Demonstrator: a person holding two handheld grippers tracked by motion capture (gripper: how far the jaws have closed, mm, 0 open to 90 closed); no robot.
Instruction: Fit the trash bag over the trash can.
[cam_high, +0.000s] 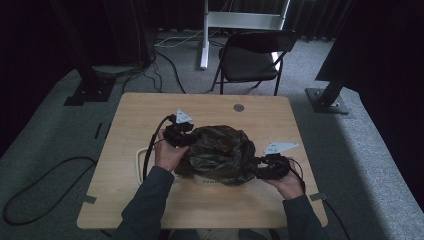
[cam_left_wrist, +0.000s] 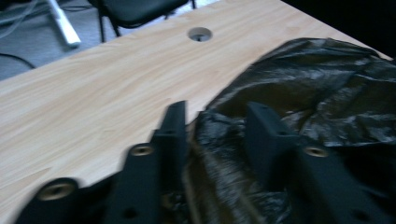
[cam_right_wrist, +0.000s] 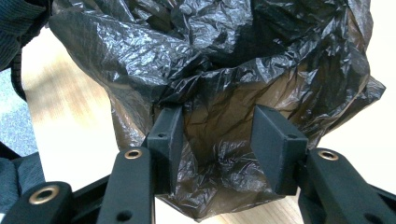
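Note:
A crumpled black plastic bag (cam_high: 220, 150) sits in the middle of the wooden table (cam_high: 145, 110), draped over something white (cam_high: 206, 181) that peeks out at its near edge. My left gripper (cam_high: 188, 136) is at the bag's left side. In the left gripper view its jaws (cam_left_wrist: 219, 112) stand wide apart with the bag's (cam_left_wrist: 317, 93) edge between them, not pinched. My right gripper (cam_high: 256, 167) is at the bag's right side. In the right gripper view its jaws (cam_right_wrist: 217, 114) stand apart around a loose fold of the bag (cam_right_wrist: 210, 46).
A white curved rim (cam_high: 138, 165) shows on the table left of the bag. A round cable hole (cam_high: 239, 107) lies near the table's far edge. A black folding chair (cam_high: 252, 60) stands beyond the table. Cables trail over the grey floor at left.

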